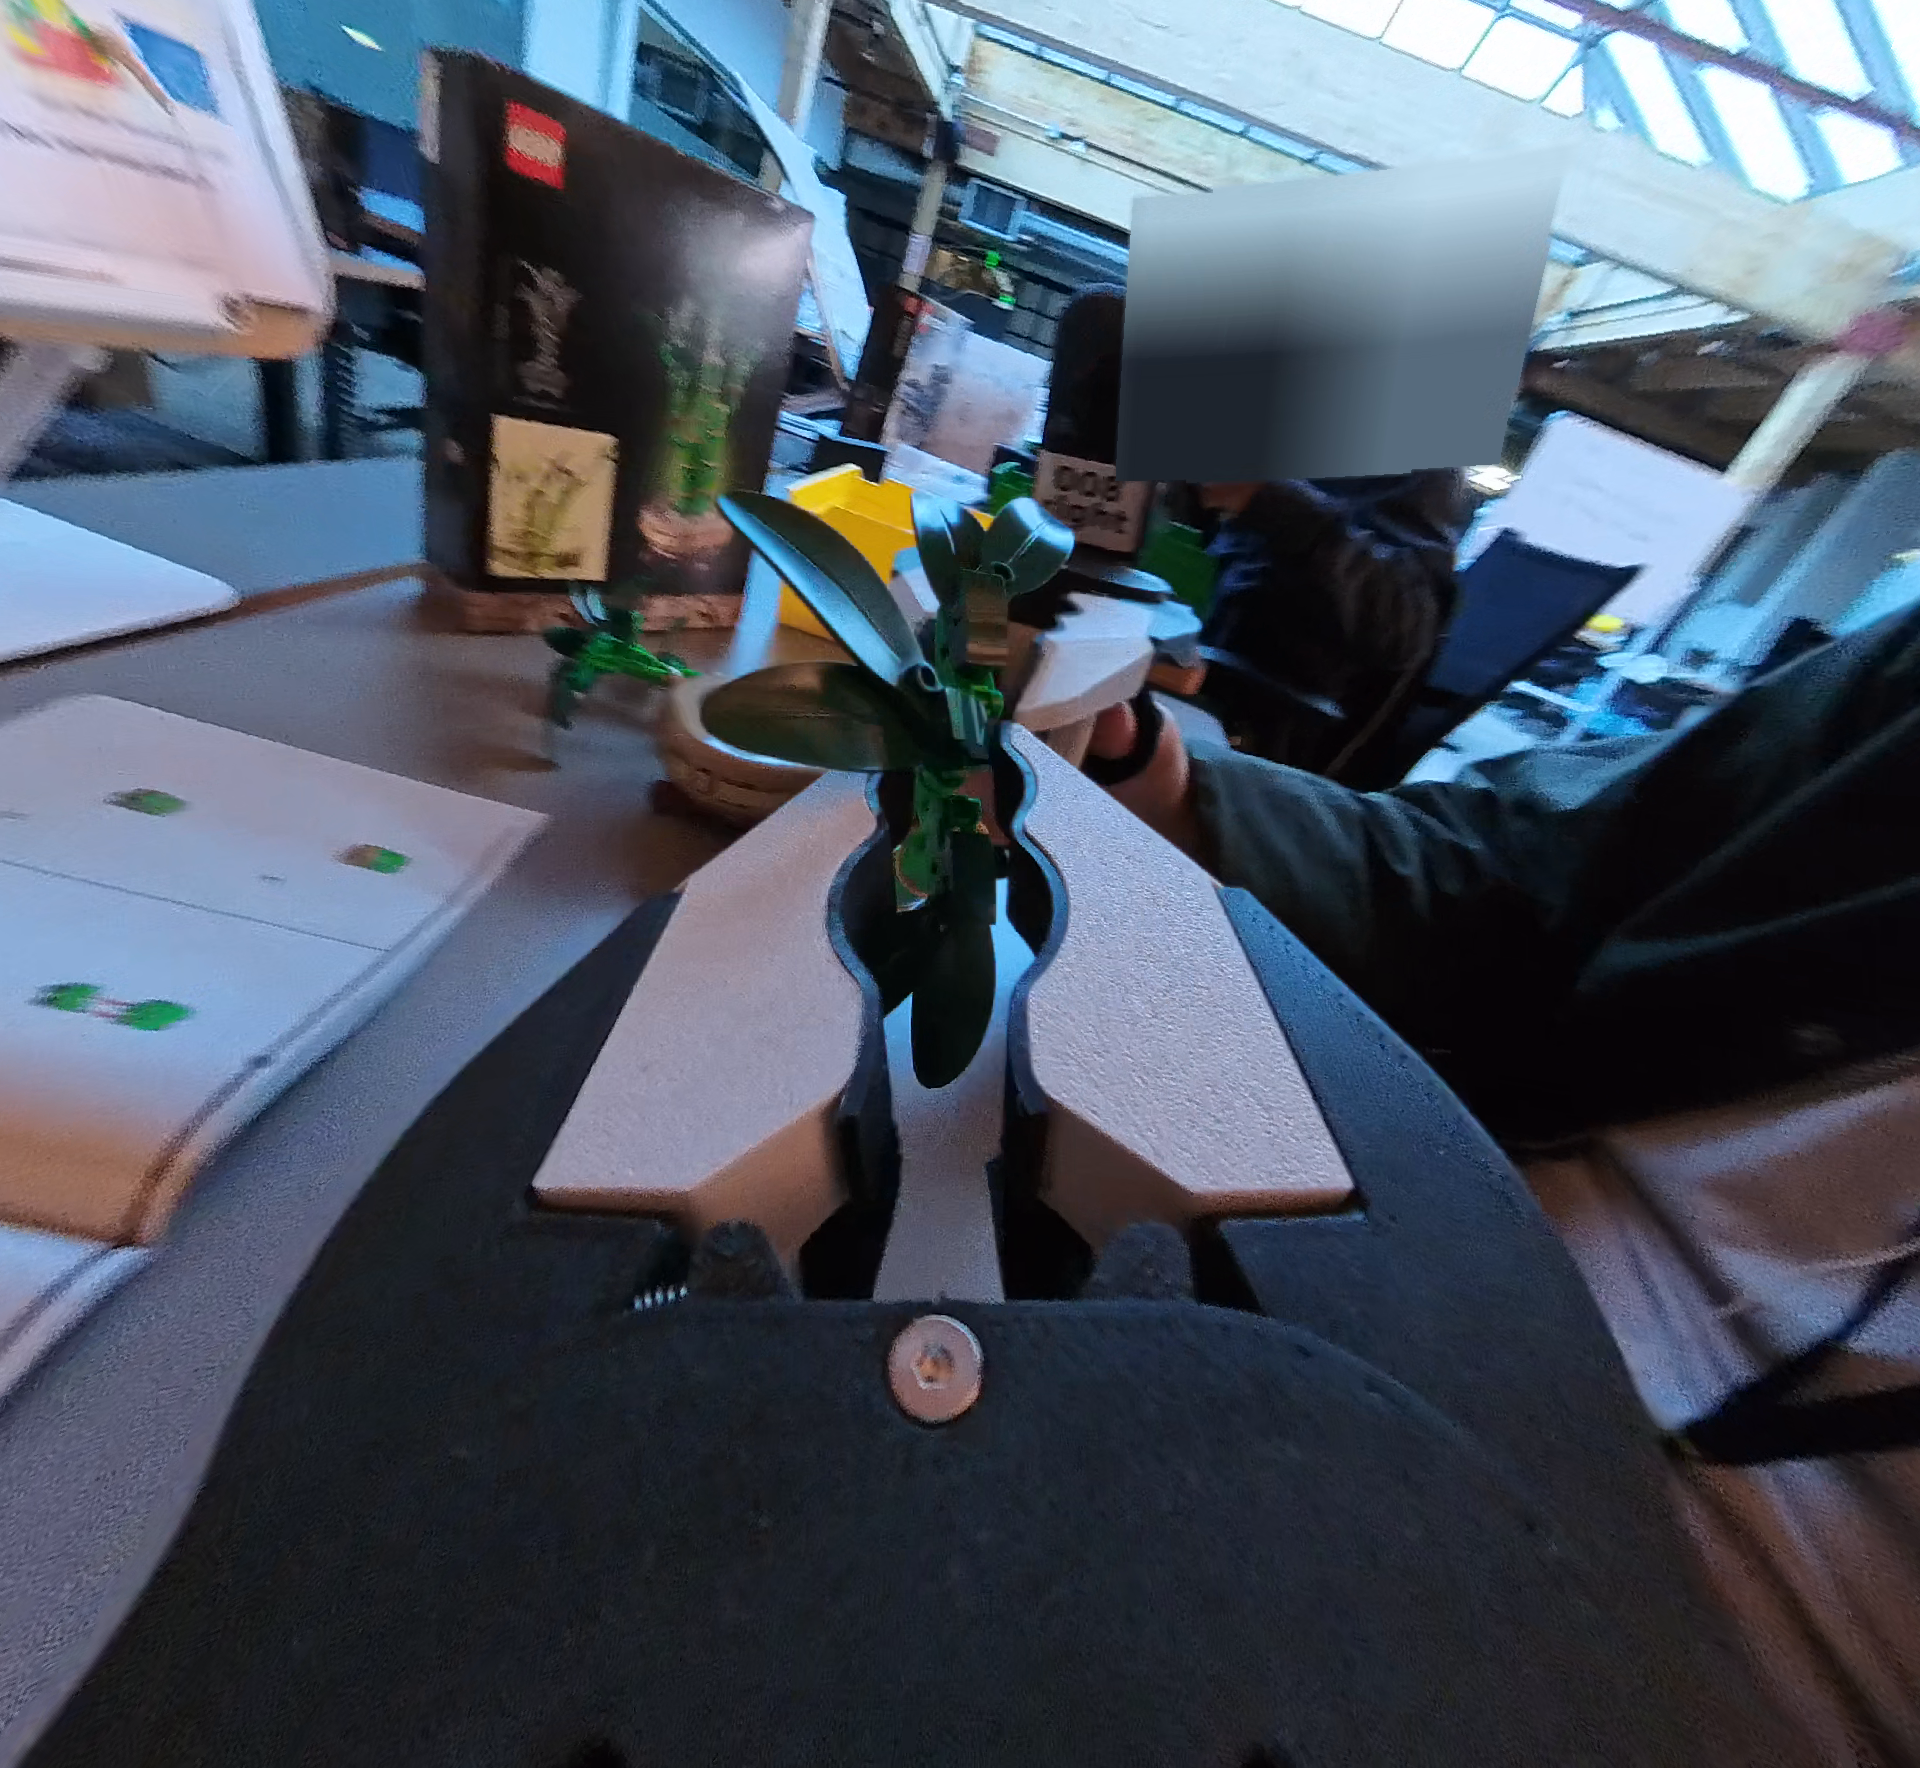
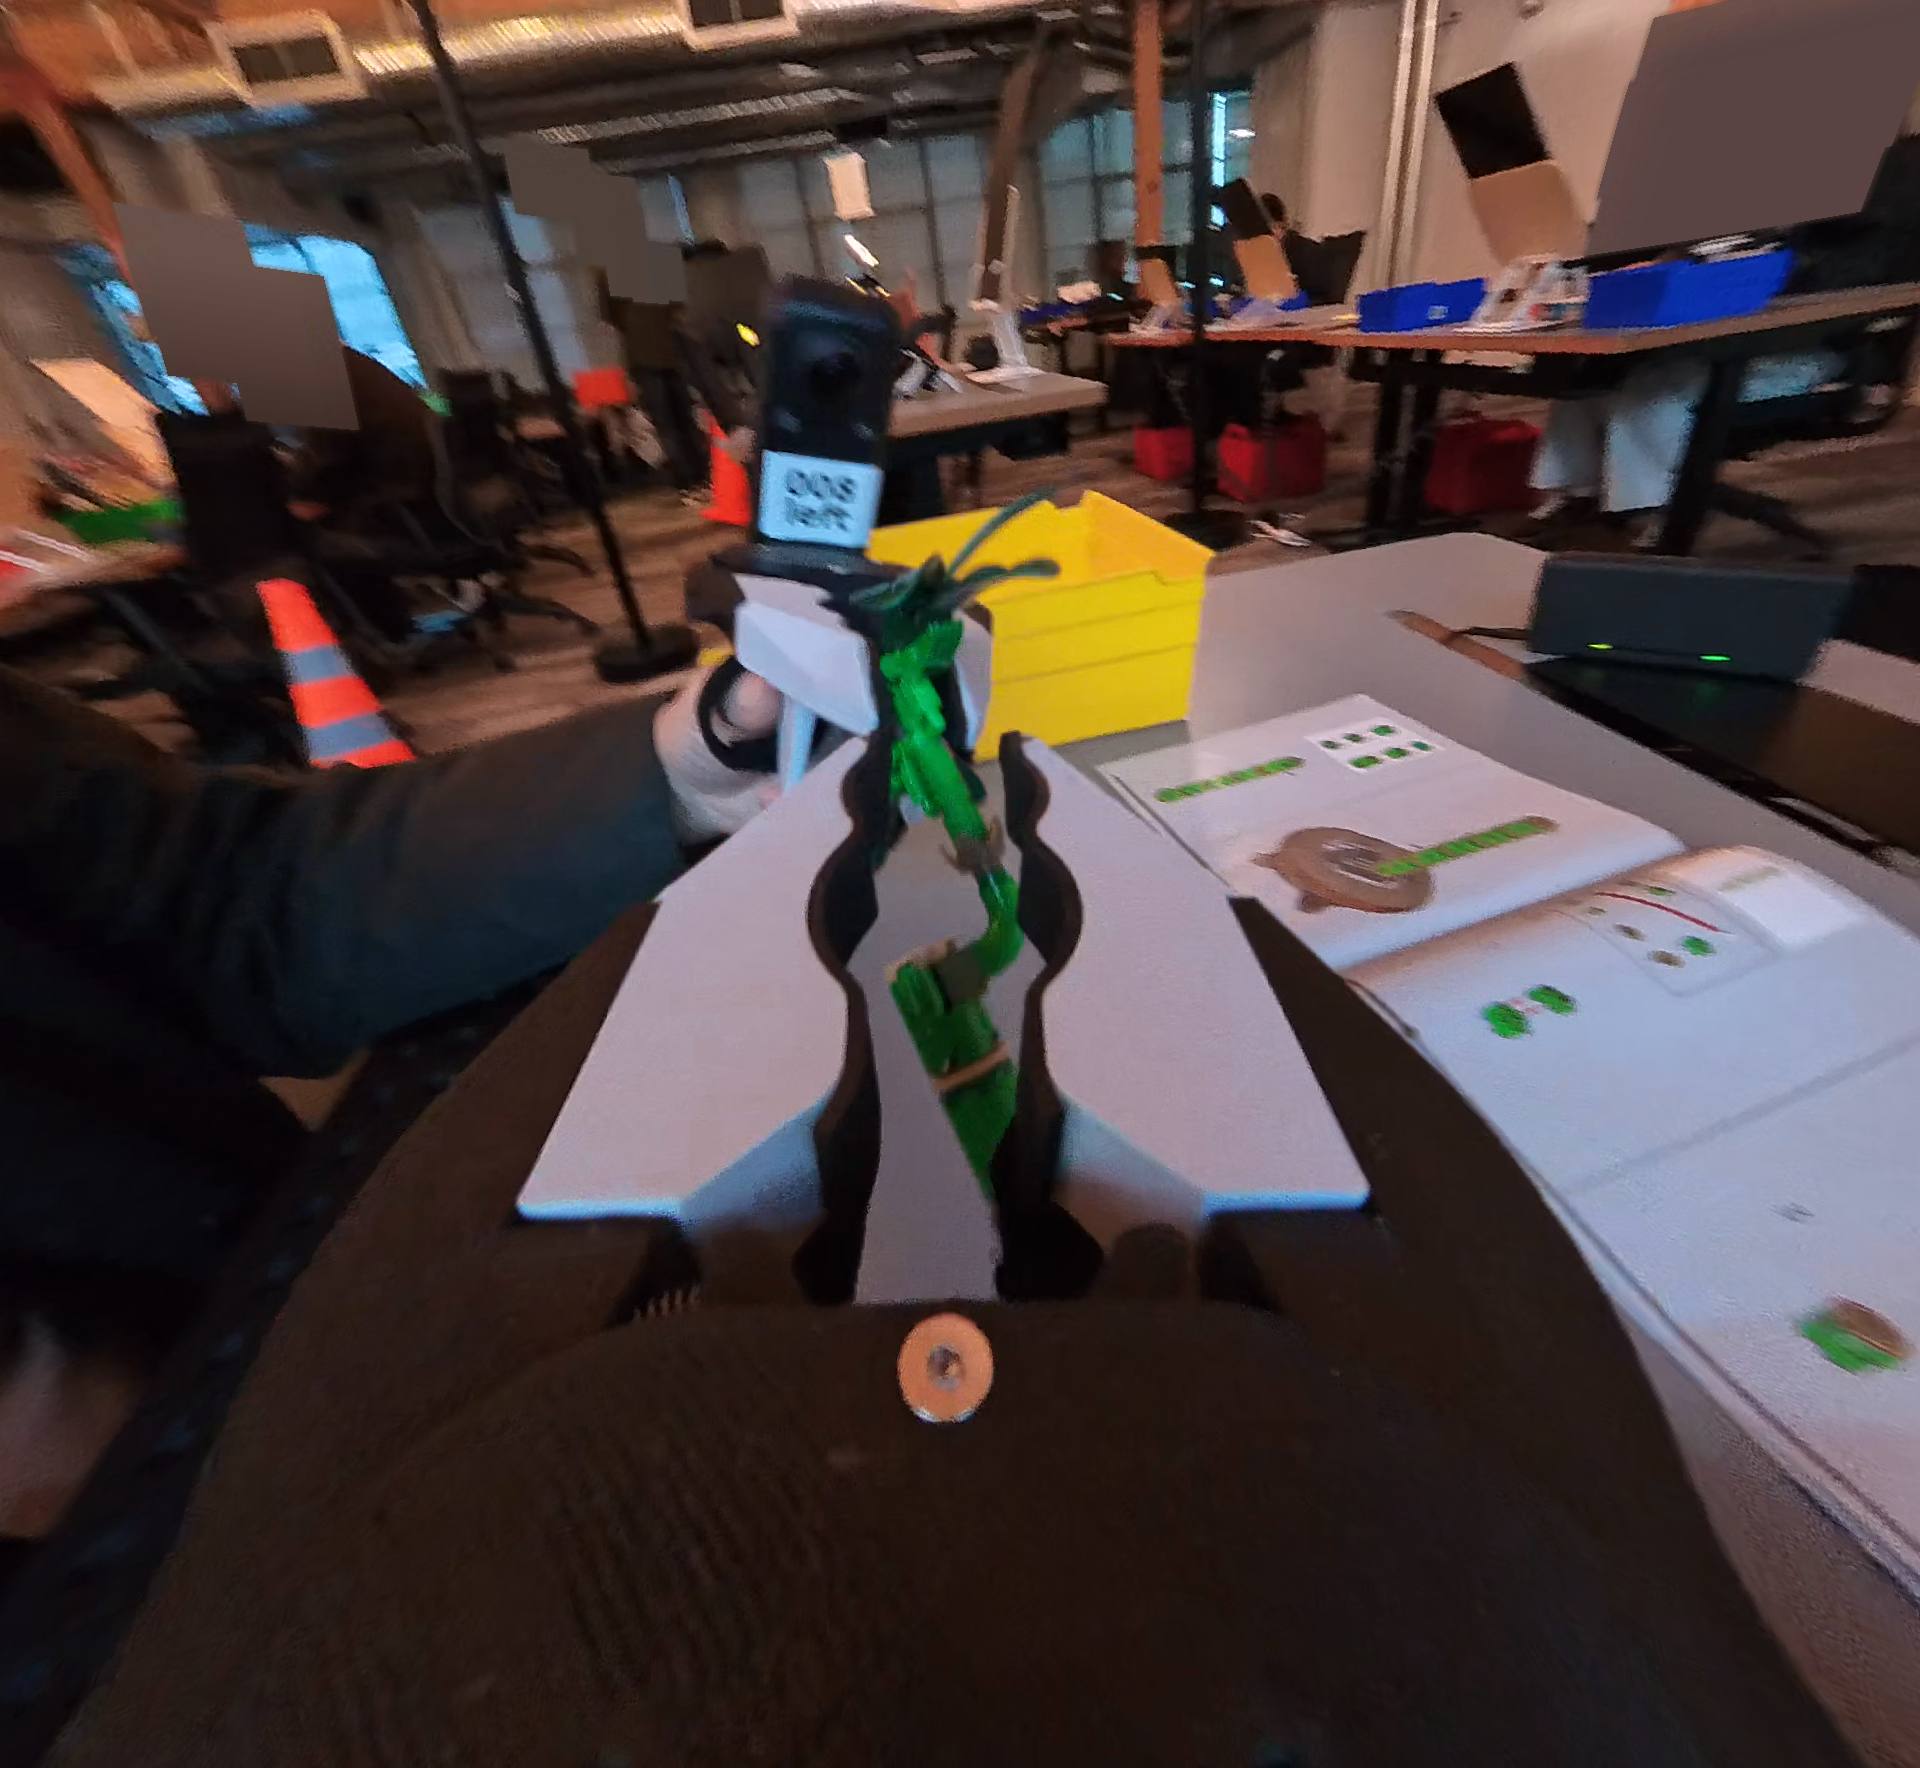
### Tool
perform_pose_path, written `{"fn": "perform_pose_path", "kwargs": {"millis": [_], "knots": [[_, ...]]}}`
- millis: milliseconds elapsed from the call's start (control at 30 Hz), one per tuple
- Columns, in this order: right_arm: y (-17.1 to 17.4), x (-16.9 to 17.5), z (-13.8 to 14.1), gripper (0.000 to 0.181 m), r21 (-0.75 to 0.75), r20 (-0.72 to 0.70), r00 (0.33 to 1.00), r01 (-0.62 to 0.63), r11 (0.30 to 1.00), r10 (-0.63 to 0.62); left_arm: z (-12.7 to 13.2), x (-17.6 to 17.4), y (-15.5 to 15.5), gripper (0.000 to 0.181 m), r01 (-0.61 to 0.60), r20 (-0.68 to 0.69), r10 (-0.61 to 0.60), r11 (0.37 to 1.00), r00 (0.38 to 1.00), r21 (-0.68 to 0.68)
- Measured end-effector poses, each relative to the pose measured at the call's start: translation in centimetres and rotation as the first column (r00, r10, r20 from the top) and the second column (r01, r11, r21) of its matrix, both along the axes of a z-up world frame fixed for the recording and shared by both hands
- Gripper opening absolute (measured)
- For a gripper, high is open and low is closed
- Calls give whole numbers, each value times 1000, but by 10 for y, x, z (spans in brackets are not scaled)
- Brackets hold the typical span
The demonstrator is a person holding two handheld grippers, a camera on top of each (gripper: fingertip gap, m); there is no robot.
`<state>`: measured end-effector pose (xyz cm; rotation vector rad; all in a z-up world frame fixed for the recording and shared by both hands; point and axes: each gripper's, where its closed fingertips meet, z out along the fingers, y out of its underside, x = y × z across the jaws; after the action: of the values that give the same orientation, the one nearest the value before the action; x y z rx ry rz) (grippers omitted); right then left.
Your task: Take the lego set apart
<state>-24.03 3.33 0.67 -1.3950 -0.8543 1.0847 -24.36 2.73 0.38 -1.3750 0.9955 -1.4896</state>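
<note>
While pinched at both ends — lego stalk [image 2: 940, 783] between facing tongs.

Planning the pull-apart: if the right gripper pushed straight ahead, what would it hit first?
Probably the left gripper, clamped on the same green lego stem just ahead; the yellow bin sits beyond. Depth is uncertain.

Between the white, black-edged fingers [image 1: 727, 991] of the left gripper [image 1: 940, 762] stands a bright green lego stem [image 1: 935, 825] with dark green leaves [image 1: 821, 575]. Beyond those tongs sit a yellow bin [image 2: 1081, 617], a tan ribbed pot [image 1: 717, 762] and a black box [image 1: 592, 326] with a red square logo. Right of the right gripper [image 2: 940, 762] lies a white booklet [image 2: 1558, 1043] printed with green and brown pieces, and to its left stands an orange cone [image 2: 322, 669] with grey bands.
</note>
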Motion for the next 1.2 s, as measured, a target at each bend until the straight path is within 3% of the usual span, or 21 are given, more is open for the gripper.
{"fn": "perform_pose_path", "kwargs": {"millis": [133, 467, 633, 833, 933, 1200], "knots": [[-2, 1, 5, 13, -85, -103, 992, -81, 993, 73, -5, 8, -10, 12, 111, 13, -110, 987, 994, -117], [-2, 1, 0, 6, -174, -158, 978, -165, 971, 137, -12, 12, -9, 12, 150, 10, -151, 968, 988, -202], [7, 4, -5, 7, -242, -187, 976, -153, 958, 108, -17, 9, 9, 28, 22, -25, -26, 988, 999, -154], [9, 5, -2, 6, -260, -236, 967, -161, 952, 99, -21, 12, 13, 30, -44, -65, 40, 997, 997, -58], [10, 3, -4, 6, -257, -227, 970, -151, 954, 92, -20, 16, 8, 18, -40, -59, 39, 999, 997, -14], [5, 1, 2, 9, -221, -258, 957, -190, 957, 131, -16, 16, 0, 12, 31, -44, -33, 998, 998, -50]]}}
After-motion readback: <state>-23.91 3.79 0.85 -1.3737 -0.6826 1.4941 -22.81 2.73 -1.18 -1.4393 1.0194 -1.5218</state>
